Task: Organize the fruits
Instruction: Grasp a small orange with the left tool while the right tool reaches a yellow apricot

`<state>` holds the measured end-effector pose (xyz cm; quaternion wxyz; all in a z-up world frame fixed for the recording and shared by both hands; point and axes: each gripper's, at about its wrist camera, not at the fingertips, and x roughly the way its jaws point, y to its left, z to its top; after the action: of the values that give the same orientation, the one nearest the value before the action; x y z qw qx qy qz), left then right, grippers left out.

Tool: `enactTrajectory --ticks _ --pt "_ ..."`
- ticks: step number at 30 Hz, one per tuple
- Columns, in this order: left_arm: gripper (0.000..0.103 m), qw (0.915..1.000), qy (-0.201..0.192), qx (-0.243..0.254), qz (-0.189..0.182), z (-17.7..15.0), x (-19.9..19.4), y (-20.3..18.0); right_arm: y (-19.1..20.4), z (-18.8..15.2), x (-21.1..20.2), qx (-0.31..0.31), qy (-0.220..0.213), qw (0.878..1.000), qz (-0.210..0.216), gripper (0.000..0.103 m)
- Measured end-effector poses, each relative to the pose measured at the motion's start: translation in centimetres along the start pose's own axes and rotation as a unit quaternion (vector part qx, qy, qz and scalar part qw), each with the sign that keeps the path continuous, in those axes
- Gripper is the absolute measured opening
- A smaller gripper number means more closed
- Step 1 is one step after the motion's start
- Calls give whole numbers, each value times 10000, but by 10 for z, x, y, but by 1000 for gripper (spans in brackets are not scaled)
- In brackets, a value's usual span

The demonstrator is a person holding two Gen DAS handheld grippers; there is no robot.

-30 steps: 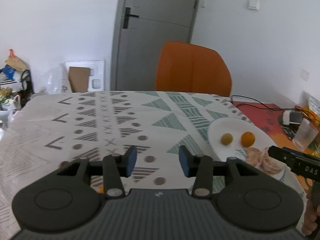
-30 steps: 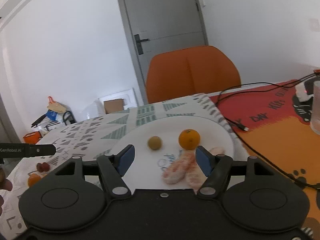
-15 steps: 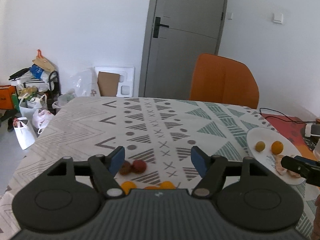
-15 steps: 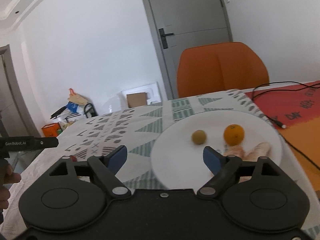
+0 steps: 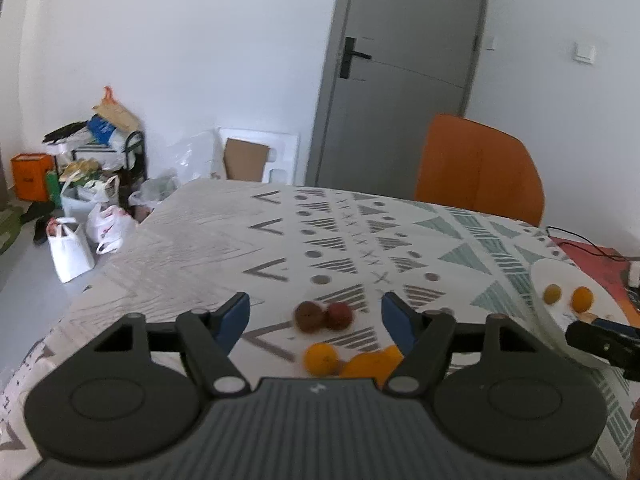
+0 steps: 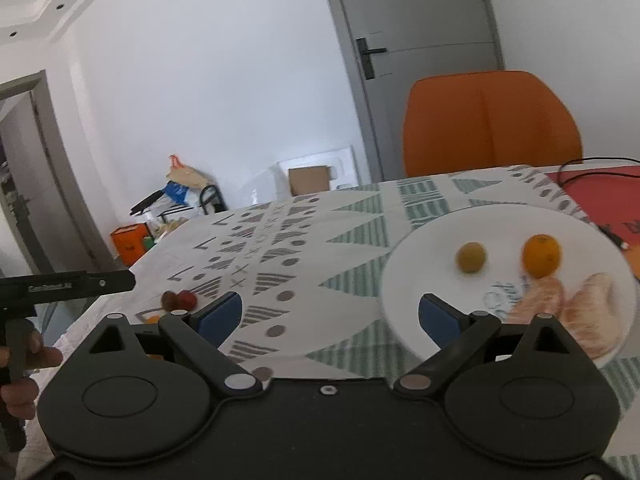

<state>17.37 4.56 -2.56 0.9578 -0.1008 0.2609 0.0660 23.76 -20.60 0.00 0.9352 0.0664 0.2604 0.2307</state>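
My left gripper is open and empty above the patterned tablecloth. Between its blue pads lie two dark red fruits, with small oranges just below them near the gripper body. My right gripper is open and empty at the left edge of a white plate. The plate holds a yellow-green fruit, an orange and peeled orange segments. The plate also shows at the far right in the left wrist view. The red fruits also show in the right wrist view.
An orange chair stands behind the table by a grey door. A red mat with black cables lies right of the plate. Bags and boxes crowd the floor at the left.
Both grippers have swung left and opened wider. The left view now takes in the red fruits and oranges; the plate has slid to the right in both views.
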Motion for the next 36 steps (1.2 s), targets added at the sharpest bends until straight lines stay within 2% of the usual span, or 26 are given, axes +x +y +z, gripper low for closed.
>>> enactTrajectory --ticks 10,23,31,34,36 --pt "46 9998 196 -75 -72 -13 6 17 21 -5 19 -213 208 9994 159 96" --pt "34 9982 452 -143 -356 -20 24 18 29 -7 28 -322 347 9988 107 96" --pt "31 9969 541 -177 -537 -24 36 16 33 -7 33 -356 416 9984 125 95" --pt "22 9953 724 -186 -621 -26 41 14 38 -8 36 -411 469 9978 224 95" --pt "22 9954 692 -191 -631 -27 40 14 44 -10 38 -486 515 9970 303 93"
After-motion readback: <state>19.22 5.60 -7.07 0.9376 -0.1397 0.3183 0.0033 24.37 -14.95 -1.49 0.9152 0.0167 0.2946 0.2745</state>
